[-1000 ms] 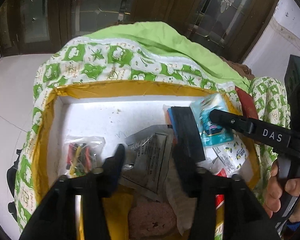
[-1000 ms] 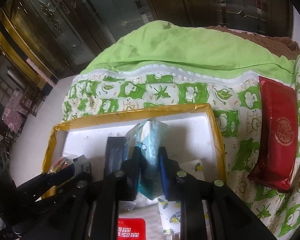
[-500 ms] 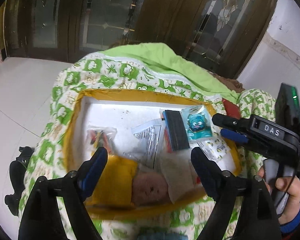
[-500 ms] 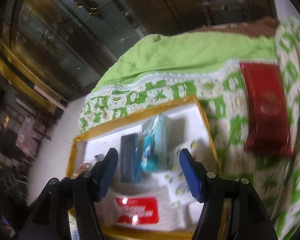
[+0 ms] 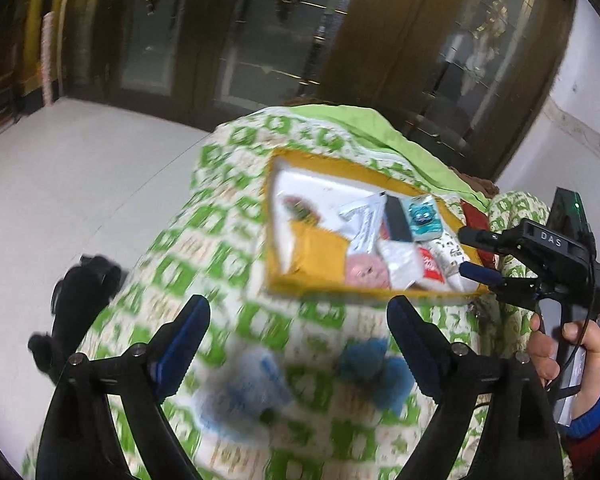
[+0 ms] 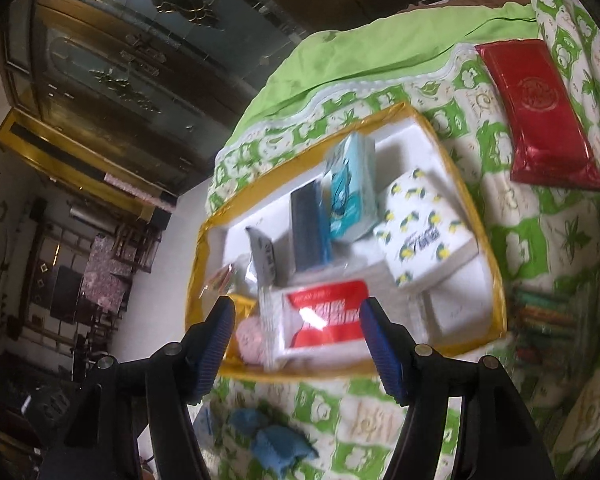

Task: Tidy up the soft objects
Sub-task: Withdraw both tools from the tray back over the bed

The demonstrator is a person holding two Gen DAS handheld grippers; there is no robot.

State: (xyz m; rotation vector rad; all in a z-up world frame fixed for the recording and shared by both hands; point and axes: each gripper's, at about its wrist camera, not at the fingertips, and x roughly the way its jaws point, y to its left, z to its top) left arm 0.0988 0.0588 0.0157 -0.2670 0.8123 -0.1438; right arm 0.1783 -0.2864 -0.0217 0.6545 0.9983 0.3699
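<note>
- The box [image 6: 496, 280] is crowded along its near and right walls; only its far-left corner is bare.
- On the quilt [image 6: 512, 248] before the box's near edge lies a blue soft toy [image 6: 276, 444].

The letters "DAS" stand in white on the black body of the right gripper [image 5: 473, 253], at the right. The print on the packs in the box [image 6: 496, 276] is too blurred to read.
</note>
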